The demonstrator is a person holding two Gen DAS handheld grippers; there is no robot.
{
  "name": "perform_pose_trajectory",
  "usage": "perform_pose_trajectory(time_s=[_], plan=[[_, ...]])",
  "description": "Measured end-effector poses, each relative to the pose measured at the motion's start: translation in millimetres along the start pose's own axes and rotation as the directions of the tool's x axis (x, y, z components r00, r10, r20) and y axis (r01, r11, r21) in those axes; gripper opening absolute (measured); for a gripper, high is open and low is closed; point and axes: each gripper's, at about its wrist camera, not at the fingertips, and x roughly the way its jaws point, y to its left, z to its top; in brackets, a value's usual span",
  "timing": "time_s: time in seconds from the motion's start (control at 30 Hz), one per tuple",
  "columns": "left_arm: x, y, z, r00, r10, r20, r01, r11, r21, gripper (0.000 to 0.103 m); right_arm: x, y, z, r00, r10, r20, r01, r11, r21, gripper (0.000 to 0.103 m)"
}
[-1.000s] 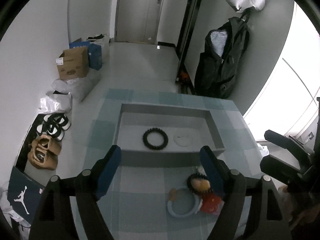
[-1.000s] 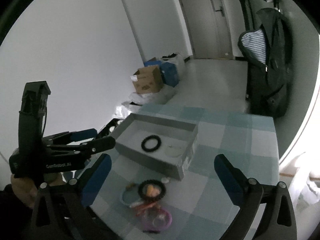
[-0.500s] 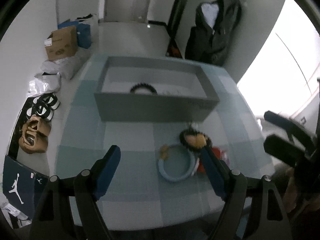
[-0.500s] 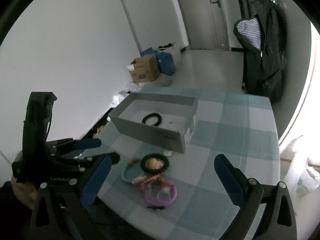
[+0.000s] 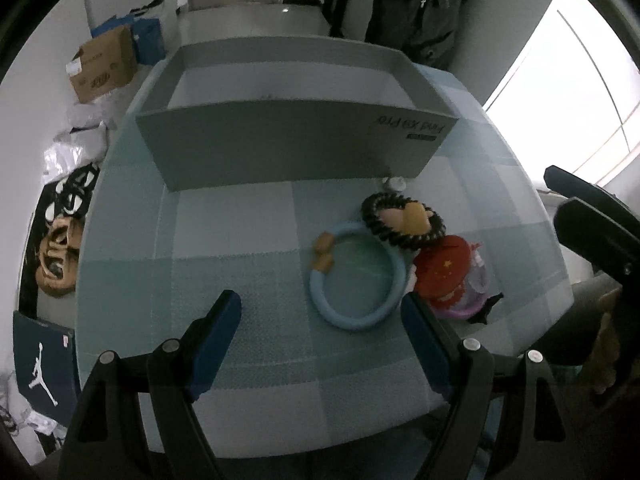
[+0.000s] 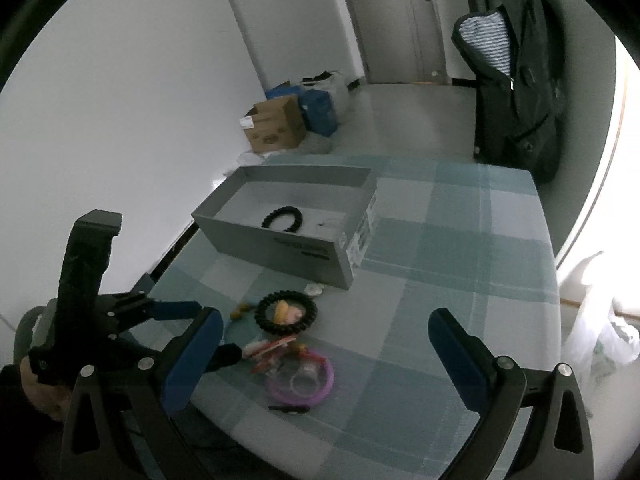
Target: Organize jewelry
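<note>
A grey open box (image 5: 296, 136) (image 6: 280, 240) stands on the checked tablecloth and holds a black bead bracelet (image 6: 282, 218). In front of it lies a pile: a light blue ring (image 5: 358, 280), a black bead bracelet (image 5: 402, 222) (image 6: 286, 314) around orange and pink pieces, a red item (image 5: 442, 272) and a purple ring (image 6: 302, 380). My left gripper (image 5: 320, 314) is open and empty, low over the table just before the blue ring. My right gripper (image 6: 324, 344) is open and empty, above the pile at the table's near edge.
A small white piece (image 5: 394, 182) lies by the box's front right corner. A black clip (image 6: 288, 409) lies near the table edge. Cardboard boxes (image 6: 274, 128) and bags sit on the floor at left; a dark jacket (image 6: 516, 80) hangs at the back right.
My left gripper has dropped back and down from over the box toward the pile; the box's front wall now hides its contents in that view. My right gripper has pulled back and up slightly.
</note>
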Motion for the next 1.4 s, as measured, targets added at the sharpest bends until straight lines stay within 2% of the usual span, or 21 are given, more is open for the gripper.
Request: perform_pose_trajectory(time_s=[0.1, 0.43, 0.63, 0.7, 0.77, 0.83, 1.17, 1.4], plan=[[-1.2, -5.7, 0.5, 1.000, -0.021, 0.000, 0.021, 1.000, 0.018, 0.079, 0.1, -1.5, 0.3, 1.000, 0.002, -0.002, -0.002, 1.000, 0.005, 0.103], [6.2, -14.6, 0.5, 0.999, 0.038, 0.001, -0.038, 0.996, 0.084, 0.079, 1.4, -3.1, 0.5, 1.000, 0.009, -0.009, -0.009, 1.000, 0.014, 0.103], [9.0, -13.6, 1.6, 0.999, 0.048, -0.008, -0.047, 0.993, 0.109, 0.078, 2.7, -4.9, 0.1, 1.000, 0.008, -0.012, -0.008, 1.000, 0.023, 0.103], [9.4, -14.3, 3.2, 0.999, 0.053, -0.010, -0.051, 0.991, 0.124, 0.072, 3.4, -5.5, 0.7, 1.000, 0.011, -0.013, -0.010, 0.999, 0.032, 0.103], [9.5, -16.3, 5.2, 0.999, 0.047, -0.006, -0.046, 0.990, 0.134, 0.055, 3.7, -4.8, 1.2, 1.000, 0.011, -0.012, -0.011, 0.999, 0.033, 0.103], [9.3, -16.3, 5.7, 0.999, 0.043, -0.006, -0.042, 0.989, 0.140, 0.052, 3.7, -4.4, 2.2, 1.000, 0.010, -0.012, -0.009, 0.999, 0.033, 0.103], [2.6, 0.5, 6.8, 0.999, -0.023, -0.029, 0.025, 0.997, 0.068, 0.051, 13.7, -3.9, 5.7, 0.999, 0.025, -0.032, -0.023, 0.998, 0.064, 0.103], [-14.6, 15.1, 8.3, 0.998, -0.059, 0.000, 0.059, 0.998, 0.017, 0.051, 24.4, -7.5, 4.0, 0.996, 0.074, -0.058, -0.068, 0.993, 0.100, 0.103]])
